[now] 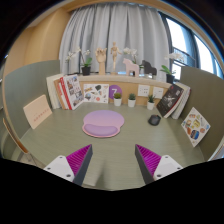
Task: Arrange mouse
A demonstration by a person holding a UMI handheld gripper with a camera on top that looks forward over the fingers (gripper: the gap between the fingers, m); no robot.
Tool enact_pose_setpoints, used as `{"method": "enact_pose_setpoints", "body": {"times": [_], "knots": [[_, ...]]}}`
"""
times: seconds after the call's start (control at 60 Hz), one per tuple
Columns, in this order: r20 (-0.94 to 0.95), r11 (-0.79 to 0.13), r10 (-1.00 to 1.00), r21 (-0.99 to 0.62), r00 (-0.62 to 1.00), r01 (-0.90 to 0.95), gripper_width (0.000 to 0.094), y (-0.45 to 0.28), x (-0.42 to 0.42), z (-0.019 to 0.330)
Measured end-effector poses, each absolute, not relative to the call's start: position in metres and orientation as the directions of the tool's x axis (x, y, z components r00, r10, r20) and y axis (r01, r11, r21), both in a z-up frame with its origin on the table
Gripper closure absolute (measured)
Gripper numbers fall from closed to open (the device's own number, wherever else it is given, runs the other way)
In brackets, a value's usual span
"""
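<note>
A small dark mouse (154,119) lies on the grey-green table (115,150), to the right of a round pink mouse mat (103,123). My gripper (113,158) is well short of both, above the near part of the table. Its two fingers, with magenta pads (80,158), stand wide apart with nothing between them. The mouse is beyond the right finger and the mat is ahead, slightly left of the middle.
Books and picture cards (70,92) lean along the back and sides of the table. Small potted plants (117,99) stand behind the mat. A shelf with figurines (131,67) runs below curtained windows. A card (196,126) leans at the right.
</note>
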State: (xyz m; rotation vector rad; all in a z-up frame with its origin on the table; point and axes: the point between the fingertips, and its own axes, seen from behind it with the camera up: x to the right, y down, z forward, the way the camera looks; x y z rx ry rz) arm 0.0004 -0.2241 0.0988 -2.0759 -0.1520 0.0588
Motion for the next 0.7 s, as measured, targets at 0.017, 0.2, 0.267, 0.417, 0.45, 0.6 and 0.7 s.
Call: {"method": "enact_pose_setpoints", "body": {"times": [0.017, 0.2, 0.267, 0.417, 0.45, 0.6, 0.7], "knots": [[0.027, -0.491, 0.123, -0.867, 0.992, 0.085, 0.0071, -0.224, 0.005, 0.096], [0.045, -0.561, 0.0, -0.827, 0.999, 0.037, 0.0071, -0.202, 0.087, 0.061], [0.055, -0.576, -0.038, -0.817, 0.998, 0.023, 0.0069, -0.191, 0.117, 0.052], [0.065, -0.606, -0.088, -0.795, 0.994, -0.001, 0.0073, -0.16, 0.166, 0.03], [0.071, -0.613, -0.091, -0.79, 0.993, 0.001, 0.0071, -0.151, 0.175, 0.025], [0.06, -0.635, -0.08, -0.773, 0.995, -0.005, 0.0074, -0.099, 0.195, 0.005], [0.052, -0.642, -0.057, -0.767, 0.997, 0.003, 0.0076, -0.057, 0.2, -0.003]]}}
